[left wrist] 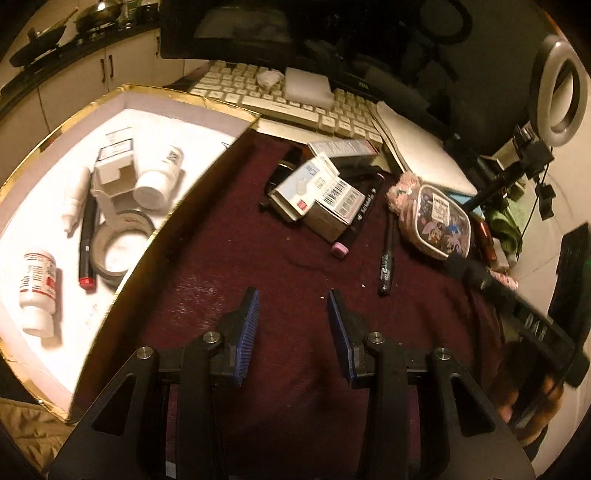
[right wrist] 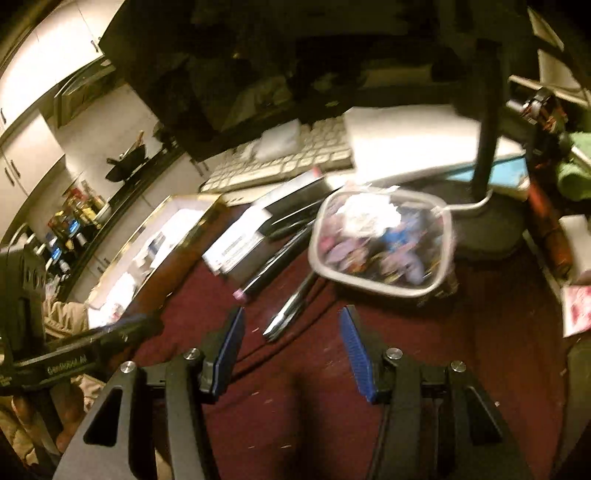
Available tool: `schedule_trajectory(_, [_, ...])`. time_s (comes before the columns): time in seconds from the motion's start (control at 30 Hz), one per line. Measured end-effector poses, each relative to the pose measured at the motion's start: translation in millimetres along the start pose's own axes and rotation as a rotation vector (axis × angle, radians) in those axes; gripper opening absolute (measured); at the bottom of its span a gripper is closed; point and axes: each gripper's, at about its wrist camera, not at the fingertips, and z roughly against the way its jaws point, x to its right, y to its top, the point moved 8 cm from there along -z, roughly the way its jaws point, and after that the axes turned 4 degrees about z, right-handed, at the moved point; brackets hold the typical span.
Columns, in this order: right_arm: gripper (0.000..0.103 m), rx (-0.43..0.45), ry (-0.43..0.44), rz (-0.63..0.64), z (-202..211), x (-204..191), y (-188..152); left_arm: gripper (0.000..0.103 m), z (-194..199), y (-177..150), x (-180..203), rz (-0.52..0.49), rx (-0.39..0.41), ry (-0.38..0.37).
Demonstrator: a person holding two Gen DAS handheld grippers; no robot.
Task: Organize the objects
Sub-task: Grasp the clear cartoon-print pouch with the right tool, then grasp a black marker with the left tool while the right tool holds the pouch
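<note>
My left gripper [left wrist: 293, 293] hangs open over bare maroon cloth [left wrist: 229, 229] with nothing between its blue pads. To its left, a gold-rimmed white box [left wrist: 177, 99] holds white bottles [left wrist: 37, 291], a red-capped marker [left wrist: 86, 240], a tape roll [left wrist: 118, 243] and a small carton [left wrist: 114, 166]. Ahead lie stacked cartons [left wrist: 317, 195], a pink-capped marker [left wrist: 356, 221], a black pen [left wrist: 386, 262] and a cartoon-print pouch [left wrist: 436, 221]. My right gripper [right wrist: 293, 310] is open too. The near end of the pen [right wrist: 291, 306] shows between its fingers, untouched, and the pouch [right wrist: 380, 240] lies just beyond.
A white keyboard [left wrist: 295, 99] and a dark monitor [left wrist: 258, 29] stand behind the pile. A ring light [left wrist: 557, 85] on its stand, a green cloth [left wrist: 509, 221] and small clutter crowd the right edge. Kitchen cabinets [left wrist: 92, 77] show at the far left.
</note>
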Motion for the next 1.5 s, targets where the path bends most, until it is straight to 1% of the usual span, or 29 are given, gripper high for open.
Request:
schedule_trajectory(0.1, [0.054, 0.056, -0.041, -0.028, 13.3, 26.1, 10.5, 0.037, -3.3, -0.2, 7.4, -0.025, -0.007, -0.002])
schedule_trajectory(0.17, [0.056, 0.090, -0.045, -0.046, 19.4, 38.6, 20.1, 0.037, -5.8, 0.5, 12.1, -0.033, -0.010, -0.009])
schedule_trajectory(0.23, [0.066, 0.126, -0.048, -0.053, 21.8, 48.9, 32.9, 0.037, -7.2, 1.9, 14.1, -0.033, -0.005, -0.016])
schedule_trajectory(0.3, [0.067, 0.121, -0.090, -0.040, 16.3, 57.4, 40.2, 0.037, -7.3, 3.0, 14.7, -0.019, 0.001, -0.024])
schedule_trajectory(0.33, [0.068, 0.116, -0.098, -0.037, 11.0, 61.4, 43.2, 0.037, -7.4, 3.3, 14.6, -0.014, 0.000, -0.030])
schedule_trajectory(0.37, [0.068, 0.106, -0.098, -0.042, 6.5, 63.9, 43.6, 0.037, -7.3, 3.8, 14.5, -0.014, -0.002, -0.032])
schedule_trajectory(0.43, [0.068, 0.058, -0.086, -0.069, -8.9, 68.6, 39.6, 0.037, -6.1, 5.7, 13.2, -0.017, 0.004, -0.028])
schedule_trajectory(0.5, [0.068, 0.022, -0.049, -0.078, -17.4, 63.0, 31.2, 0.037, -3.8, 8.3, 10.4, -0.006, 0.014, -0.030])
schedule_trajectory(0.6, [0.068, -0.010, -0.029, -0.059, -17.2, 44.8, 15.3, 0.037, -1.4, 12.9, 6.6, 0.010, 0.026, -0.042])
schedule_trajectory(0.63, [0.068, -0.033, -0.006, -0.054, -16.3, 34.5, 7.7, 0.037, -0.4, 14.3, 5.1, 0.017, 0.032, -0.046])
schedule_trajectory(0.67, [0.068, -0.059, 0.037, -0.042, -15.0, 21.6, 0.3, 0.037, 0.5, 15.6, 3.4, 0.024, 0.036, -0.050])
schedule_trajectory(0.7, [0.068, -0.080, 0.092, -0.010, -12.4, 5.6, -7.1, 0.037, 1.0, 16.7, 1.8, 0.031, 0.038, -0.054])
schedule_trajectory(0.73, [0.068, -0.103, 0.143, 0.053, -8.0, -13.4, -15.2, 0.037, 1.2, 17.1, 0.9, 0.034, 0.037, -0.055])
schedule_trajectory(0.77, [0.068, -0.104, 0.148, 0.104, -1.4, -21.7, -18.6, 0.037, 1.4, 17.3, 0.0, 0.034, 0.037, -0.056])
schedule_trajectory(0.8, [0.068, -0.084, 0.118, 0.138, 4.5, -26.4, -18.6, 0.037, 1.6, 17.1, -1.1, 0.034, 0.037, -0.056])
schedule_trajectory(0.83, [0.068, -0.057, 0.071, 0.156, 10.7, -23.5, -15.1, 0.037, 1.8, 16.7, -2.2, 0.034, 0.037, -0.056])
schedule_trajectory(0.87, [0.068, -0.045, 0.048, 0.155, 12.4, -20.0, -11.8, 0.037, 2.0, 16.2, -3.2, 0.038, 0.037, -0.058])
schedule_trajectory(0.97, [0.068, -0.024, -0.036, 0.094, 8.5, 5.7, 0.7, 0.037, 0.6, 14.4, -5.7, 0.047, 0.032, -0.060])
schedule_trajectory(1.0, [0.068, -0.016, -0.051, 0.092, 6.1, 9.9, 4.9, 0.037, 0.1, 13.5, -5.6, 0.049, 0.030, -0.059])
schedule_trajectory(1.07, [0.068, 0.010, -0.072, 0.133, 0.1, 12.2, 15.1, 0.037, -0.2, 12.1, -5.8, 0.044, 0.024, -0.060])
schedule_trajectory(1.13, [0.069, 0.010, -0.104, 0.179, -10.9, 8.4, 20.2, 0.037, 0.9, 11.6, -5.9, 0.042, 0.029, -0.056])
schedule_trajectory(1.17, [0.069, 0.004, -0.102, 0.197, -16.3, 6.8, 21.2, 0.037, 0.3, 11.2, -6.1, 0.044, 0.029, -0.054])
schedule_trajectory(1.2, [0.069, -0.007, -0.092, 0.218, -22.2, 4.0, 20.5, 0.037, 0.5, 10.6, -6.7, 0.044, 0.029, -0.052])
schedule_trajectory(1.23, [0.069, -0.027, -0.099, 0.239, -31.3, 1.8, 18.2, 0.037, 0.5, 10.0, -7.8, 0.045, 0.030, -0.050])
schedule_trajectory(1.27, [0.069, -0.038, -0.118, 0.251, -34.4, -0.8, 14.7, 0.037, 0.7, 9.3, -9.0, 0.048, 0.030, -0.049])
schedule_trajectory(1.3, [0.075, -0.036, -0.131, 0.269, -37.9, -3.2, 12.7, 0.037, 0.2, 8.5, -10.7, 0.052, 0.029, -0.050])
schedule_trajectory(1.4, [0.075, -0.061, -0.176, 0.346, -45.9, -10.9, 4.5, 0.037, -4.1, 6.9, -14.0, 0.067, 0.013, -0.053])
schedule_trajectory(1.43, [0.075, -0.058, -0.171, 0.368, -46.1, -15.0, 2.1, 0.037, -5.6, 6.7, -13.8, 0.072, 0.006, -0.060])
schedule_trajectory(1.5, [0.075, -0.059, -0.159, 0.371, -46.8, -16.8, 1.2, 0.037, -5.9, 6.4, -10.9, 0.069, 0.003, -0.070])
